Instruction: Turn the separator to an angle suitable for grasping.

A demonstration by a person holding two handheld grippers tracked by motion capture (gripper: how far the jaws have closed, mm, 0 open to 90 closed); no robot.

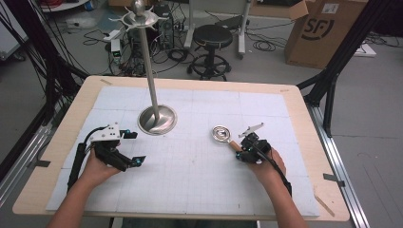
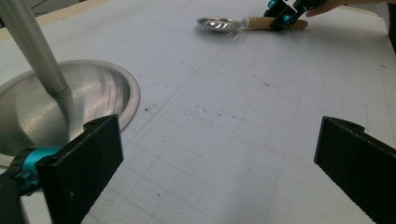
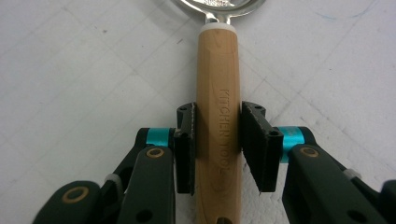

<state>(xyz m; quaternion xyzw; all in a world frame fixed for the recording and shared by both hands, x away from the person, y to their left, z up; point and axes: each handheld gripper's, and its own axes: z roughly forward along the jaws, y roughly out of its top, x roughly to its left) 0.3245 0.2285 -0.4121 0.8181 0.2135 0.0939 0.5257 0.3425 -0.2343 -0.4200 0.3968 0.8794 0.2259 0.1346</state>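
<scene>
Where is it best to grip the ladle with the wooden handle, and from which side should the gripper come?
Probably the wooden handle, around its middle, as the right gripper does now. The ladle lies flat, so come from the handle's free end, one jaw on each long side. The handle is straight and thick; the metal bowl is shallow, round and shiny, likely to slip.

stand [image 1: 157,118]: polished glossy metal | spoon [image 3: 218,93]: smooth matt wood handle, shiny metal bowl | bench [image 1: 304,118]: pale wood

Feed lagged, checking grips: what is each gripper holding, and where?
Right gripper: shut on the strainer's wooden handle, mid-length. Left gripper: open, holding nothing.
</scene>
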